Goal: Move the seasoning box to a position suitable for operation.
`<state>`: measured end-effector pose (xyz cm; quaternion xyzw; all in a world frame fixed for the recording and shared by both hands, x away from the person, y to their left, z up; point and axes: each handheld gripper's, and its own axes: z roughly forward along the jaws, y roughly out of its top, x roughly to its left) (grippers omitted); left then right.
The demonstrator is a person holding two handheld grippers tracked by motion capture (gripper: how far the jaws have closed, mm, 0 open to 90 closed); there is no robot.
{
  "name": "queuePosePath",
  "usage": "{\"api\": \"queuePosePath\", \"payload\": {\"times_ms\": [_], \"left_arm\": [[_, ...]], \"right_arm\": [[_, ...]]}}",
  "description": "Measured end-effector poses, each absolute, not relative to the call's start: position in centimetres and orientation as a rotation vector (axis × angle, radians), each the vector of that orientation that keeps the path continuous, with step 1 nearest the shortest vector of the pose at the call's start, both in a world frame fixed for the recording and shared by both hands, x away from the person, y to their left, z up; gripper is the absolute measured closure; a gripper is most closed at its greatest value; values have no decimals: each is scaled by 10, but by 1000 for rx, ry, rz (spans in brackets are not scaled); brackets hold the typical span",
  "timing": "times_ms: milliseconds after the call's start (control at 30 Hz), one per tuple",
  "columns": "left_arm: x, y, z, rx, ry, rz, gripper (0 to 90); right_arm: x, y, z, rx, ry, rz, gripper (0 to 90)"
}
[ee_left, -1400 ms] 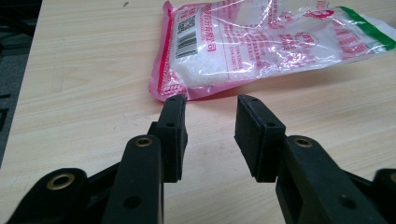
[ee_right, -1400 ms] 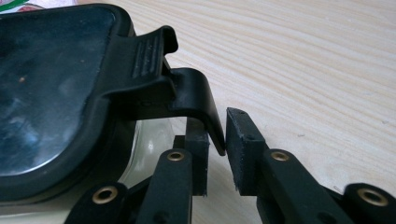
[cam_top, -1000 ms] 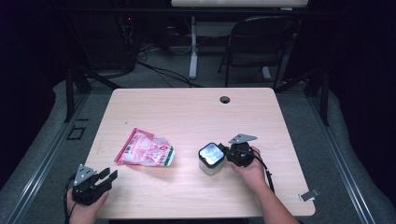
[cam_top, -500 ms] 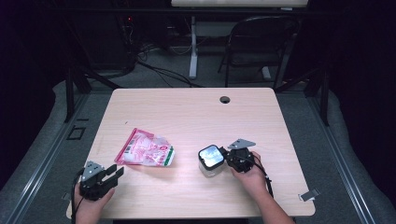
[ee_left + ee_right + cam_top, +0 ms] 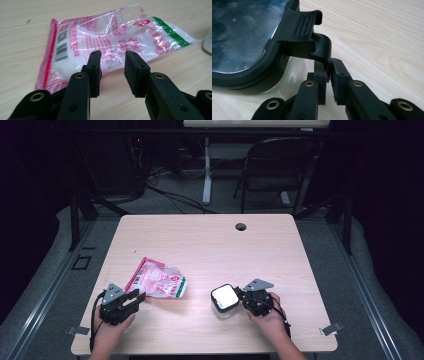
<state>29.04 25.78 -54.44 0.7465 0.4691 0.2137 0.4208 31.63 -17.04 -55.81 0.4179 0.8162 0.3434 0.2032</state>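
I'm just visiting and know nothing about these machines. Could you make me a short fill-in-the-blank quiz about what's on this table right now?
1. The plastic bag lying flat on the table has a barcode and a ____ stripe along one end.
2. The right gripper has its jaws closed on the black ____ of the container's lid.
3. The left gripper points at the bag with its jaws ____.
4. Near the table's far edge is a small round ____.

Missing words: green; latch; open; hole
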Motion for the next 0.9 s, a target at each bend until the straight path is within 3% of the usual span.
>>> {"api": "queuePosePath", "payload": {"times_ms": [367, 900], "left_arm": [[309, 233, -545, 1919, 1087, 497, 669], [298, 229, -535, 1922, 1054, 478, 674]], "right_arm": [[296, -180, -553, 1168, 2256, 1101, 814], [282, -198, -533, 1201, 2226, 1130, 742]]}}
